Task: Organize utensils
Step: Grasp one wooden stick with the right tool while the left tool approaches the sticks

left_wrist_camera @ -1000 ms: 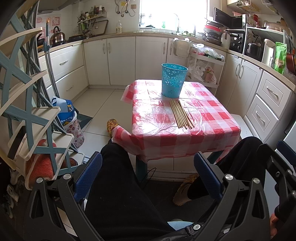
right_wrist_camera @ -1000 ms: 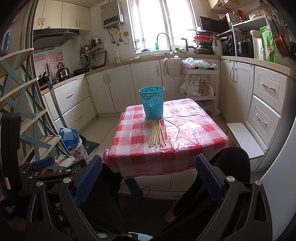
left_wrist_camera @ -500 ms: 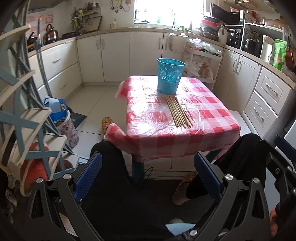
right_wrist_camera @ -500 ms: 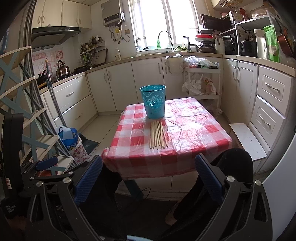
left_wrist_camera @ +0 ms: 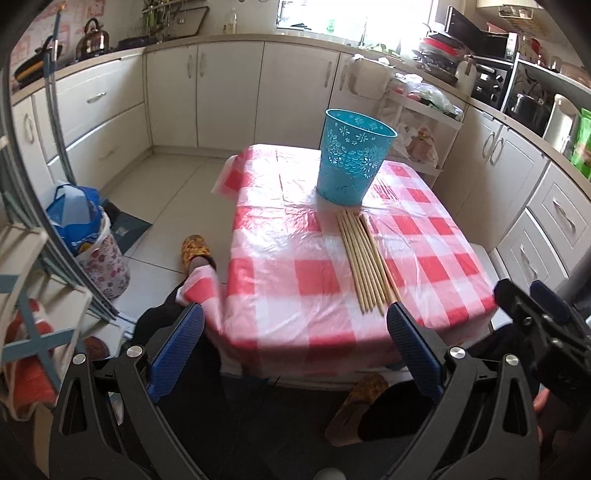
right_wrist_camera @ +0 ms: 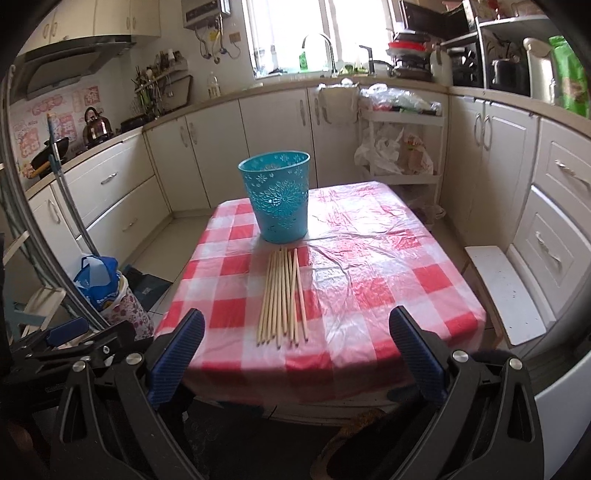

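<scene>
Chopsticks point(right_wrist_camera: 282, 295) lie bundled lengthwise — far ends toward the blue bin point(right_wrist_camera: 277, 201) — both tools spread wide, holding nothing.

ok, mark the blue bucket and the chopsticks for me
blue bucket point(right_wrist_camera: 279, 206), right wrist view, middle of its patterned front wall.
chopsticks point(right_wrist_camera: 282, 295), right wrist view, mid-length of the bundle lying on the tablecloth.

Kitchen interior. Cream panelled base cabinets point(right_wrist_camera: 273, 147) with metal handles line the far wall and both sides under a beige countertop point(left_wrist_camera: 207, 38). Bright window point(right_wrist_camera: 314, 33) above the far sink, daylight strong. Pale tiled floor point(left_wrist_camera: 155, 206). White open trolley shelf point(right_wrist_camera: 402, 147) at far right. White wall-mounted water heater point(right_wrist_camera: 205, 11) left of the window.
</scene>
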Demonstrator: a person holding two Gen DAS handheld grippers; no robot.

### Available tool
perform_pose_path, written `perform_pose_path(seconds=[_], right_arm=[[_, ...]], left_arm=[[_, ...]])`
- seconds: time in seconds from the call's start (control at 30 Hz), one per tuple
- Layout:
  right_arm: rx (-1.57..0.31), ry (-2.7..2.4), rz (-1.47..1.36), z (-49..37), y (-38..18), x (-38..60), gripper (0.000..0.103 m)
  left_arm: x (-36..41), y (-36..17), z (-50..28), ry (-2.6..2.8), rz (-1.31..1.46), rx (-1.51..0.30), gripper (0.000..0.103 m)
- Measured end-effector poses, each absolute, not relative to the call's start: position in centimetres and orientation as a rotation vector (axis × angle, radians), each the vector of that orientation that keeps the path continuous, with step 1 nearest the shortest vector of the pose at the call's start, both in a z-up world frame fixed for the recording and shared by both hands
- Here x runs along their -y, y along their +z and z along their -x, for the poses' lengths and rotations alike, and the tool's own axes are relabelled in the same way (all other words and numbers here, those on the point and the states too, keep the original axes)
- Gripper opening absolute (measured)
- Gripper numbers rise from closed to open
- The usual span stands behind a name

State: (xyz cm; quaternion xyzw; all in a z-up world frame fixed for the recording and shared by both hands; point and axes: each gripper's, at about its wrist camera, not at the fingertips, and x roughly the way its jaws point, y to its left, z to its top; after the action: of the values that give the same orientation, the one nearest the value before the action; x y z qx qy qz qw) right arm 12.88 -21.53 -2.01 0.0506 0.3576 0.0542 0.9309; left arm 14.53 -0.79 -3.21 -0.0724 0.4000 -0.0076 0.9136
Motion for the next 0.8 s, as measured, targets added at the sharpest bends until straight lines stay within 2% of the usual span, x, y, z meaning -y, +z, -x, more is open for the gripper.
perform_pose_path(seconds=[0.1,0.43,0.5,0.67,0.8], right_arm=[[-0.756,0.126,-0.099,-15.5,-3.6,21.7,0.094],[-0.901,0.222,-0.066,-25.5,-9.4,19.8,0.038],[-0.935,0.232,-0.068,-27.7,-10.6,19.3,0.032],[-0.999,0.241,-0.04,-32.0,-13.1,18.0,0.027],[-1.038,0.234,-0.028,-34.1,-14.6,17.9,0.018]], left_arm=[[1.4,-4.0,-16.7,-0.009,0.146,-0.83,0.095],[2.2,-7.0,-22.7,0.016,0.136,-0.876,0.095],[2.4,-7.6,-23.9,0.013,0.137,-0.893,0.095],[2.6,-9.0,-26.5,0.014,0.144,-0.921,0.095],[2.8,-9.9,-27.8,0.014,0.148,-0.938,0.095]])
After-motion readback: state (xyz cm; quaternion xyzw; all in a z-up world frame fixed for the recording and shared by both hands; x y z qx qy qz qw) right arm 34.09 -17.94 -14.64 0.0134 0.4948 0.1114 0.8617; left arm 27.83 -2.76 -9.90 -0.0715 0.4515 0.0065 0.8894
